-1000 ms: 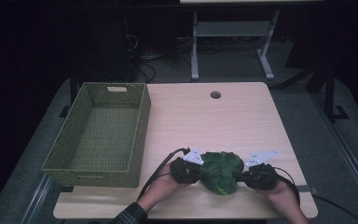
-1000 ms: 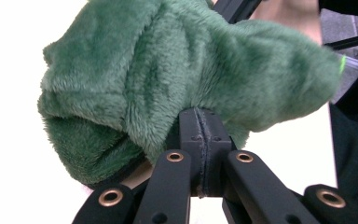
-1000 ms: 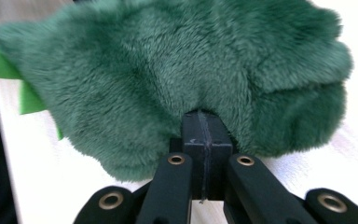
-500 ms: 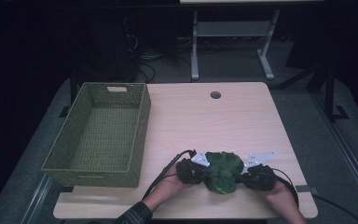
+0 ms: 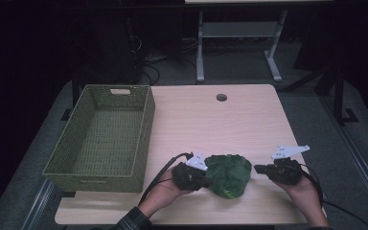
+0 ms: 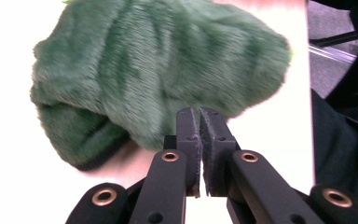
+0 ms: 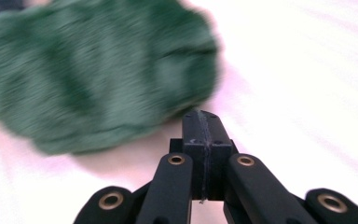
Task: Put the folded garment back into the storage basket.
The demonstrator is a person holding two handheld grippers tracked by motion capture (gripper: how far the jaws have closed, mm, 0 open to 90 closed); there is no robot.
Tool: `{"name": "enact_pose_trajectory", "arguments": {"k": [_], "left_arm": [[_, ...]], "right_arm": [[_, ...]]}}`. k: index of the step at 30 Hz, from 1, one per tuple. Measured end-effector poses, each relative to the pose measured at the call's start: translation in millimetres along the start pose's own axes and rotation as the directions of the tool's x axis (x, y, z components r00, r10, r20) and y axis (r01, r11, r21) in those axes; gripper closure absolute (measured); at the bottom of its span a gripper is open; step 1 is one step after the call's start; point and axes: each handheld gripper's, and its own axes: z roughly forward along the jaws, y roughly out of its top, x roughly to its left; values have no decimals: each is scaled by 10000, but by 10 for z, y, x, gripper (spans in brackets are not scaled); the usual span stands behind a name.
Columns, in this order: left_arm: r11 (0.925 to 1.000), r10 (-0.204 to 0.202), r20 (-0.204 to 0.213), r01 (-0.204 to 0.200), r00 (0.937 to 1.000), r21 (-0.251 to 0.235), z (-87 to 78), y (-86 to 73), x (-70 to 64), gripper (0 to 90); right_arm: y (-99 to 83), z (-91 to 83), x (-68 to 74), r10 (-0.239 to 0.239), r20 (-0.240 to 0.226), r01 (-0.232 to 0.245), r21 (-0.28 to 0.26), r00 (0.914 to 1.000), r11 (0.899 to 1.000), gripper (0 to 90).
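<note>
Your left gripper sits at the near edge of the surface, right against the left side of the green plush cloth, which lies bunched in a rounded heap between your two hands. In the left gripper view the jaws are pressed together with their pads meeting, and the furry cloth rises just beyond the tips; whether any fabric is caught between them cannot be told. Your right gripper lies to the right of the heap, near it but apart, with bare surface between its tips and the cloth. In the right gripper view its jaws are pressed together on nothing, and the cloth shows blurred ahead and to the left. The woven green basket stands on the left part of the surface, well apart from the cloth.
</note>
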Motion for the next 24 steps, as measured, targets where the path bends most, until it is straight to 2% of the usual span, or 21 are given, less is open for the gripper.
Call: {"name": "enact_pose_trajectory", "arguments": {"k": [2,3,5,8,9,10,13,14,17,20,23,24], "left_arm": [[10000,-8,157,8,9999,7,-27,-9,-41,873],[10000,1,319,-3,9995,81,-24,-11,-75,880],[10000,-6,425,2,9991,96,-15,-10,-94,884],[9998,18,655,-31,9979,191,16,-3,-131,887],[9998,-26,743,12,9972,186,28,-1,-139,888],[9998,-1,833,-16,9965,205,45,1,-145,887],[9997,38,1115,-62,9938,215,126,11,-194,887],[9995,155,1309,-188,9913,240,190,24,-230,887],[9995,214,1397,-245,9900,208,260,41,-255,887],[9996,174,1621,-205,9866,177,410,68,-291,891],[9995,202,1603,-236,9869,191,478,83,-305,891],[9994,185,1475,-224,9889,248,534,90,-293,891]], "right_arm": [[35,-2,-42,99,61,-98,-90,9999,9999,900],[131,38,-144,258,44,-256,-295,9997,9992,900],[167,65,-180,224,21,-223,-335,9997,9992,900],[309,219,-291,415,-156,-421,-405,9990,9983,900],[349,279,-320,341,-209,-351,-450,9992,9984,900],[391,343,-336,447,-360,-459,-334,9984,9984,900],[491,508,-337,298,-638,-315,-252,9975,9992,900],[545,609,-310,308,-836,-309,9,9960,9995,900],[598,702,-262,73,-1103,-61,115,9939,9999,900],[609,736,-227,49,-1298,-17,246,9915,9997,900],[595,751,-227,8,-1422,37,315,9898,9995,900],[583,751,-224,33,-1489,32,437,9888,9990,900]]}}
